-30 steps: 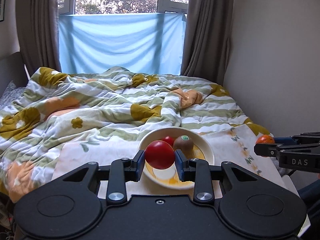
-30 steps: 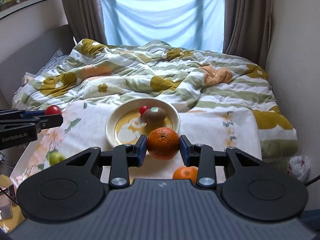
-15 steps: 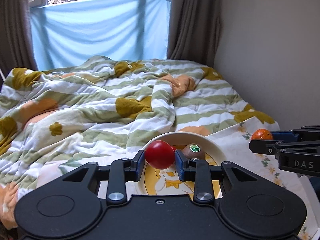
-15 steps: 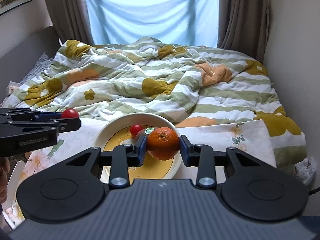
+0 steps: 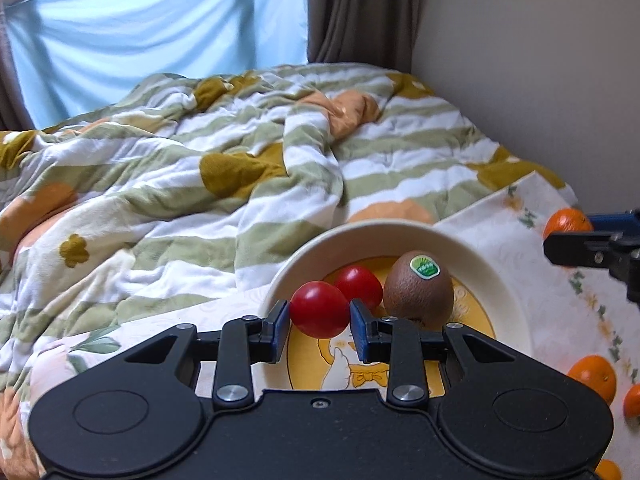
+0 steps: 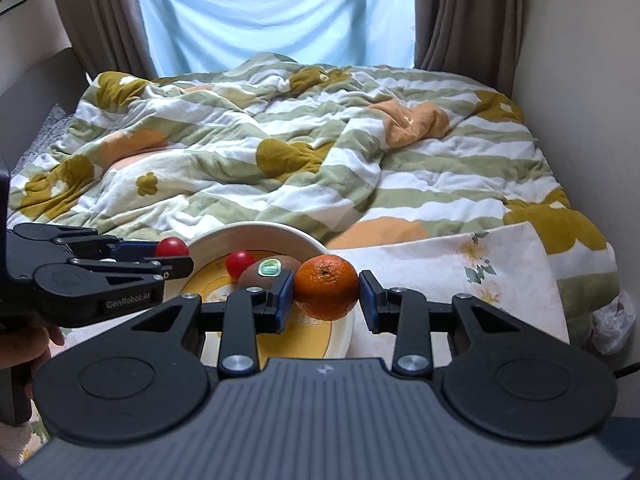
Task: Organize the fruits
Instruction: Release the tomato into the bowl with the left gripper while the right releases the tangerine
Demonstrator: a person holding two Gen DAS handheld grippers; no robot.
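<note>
My left gripper [image 5: 319,318] is shut on a red tomato [image 5: 319,309], held just over the near left rim of a cream bowl [image 5: 486,276] with a yellow duck picture inside. A second red tomato [image 5: 358,282] and a brown kiwi [image 5: 418,288] with a green sticker lie in the bowl. My right gripper [image 6: 326,294] is shut on an orange [image 6: 326,286], above the bowl's [image 6: 256,232] right side. In the right wrist view the left gripper [image 6: 176,254] with its tomato [image 6: 172,247] sits at the bowl's left edge, next to the kiwi [image 6: 270,270] and tomato [image 6: 239,263].
The bowl rests on a floral cloth [image 5: 516,240] at the bed's foot. More oranges [image 5: 592,376] lie on it at the right. A rumpled striped quilt [image 5: 200,168] covers the bed; a wall [image 5: 540,60] runs along the right. A hand [image 6: 24,346] holds the left gripper.
Both grippers have moved forward and down toward the bowl, which now looks larger and closer. The tomato and the orange stay gripped.
</note>
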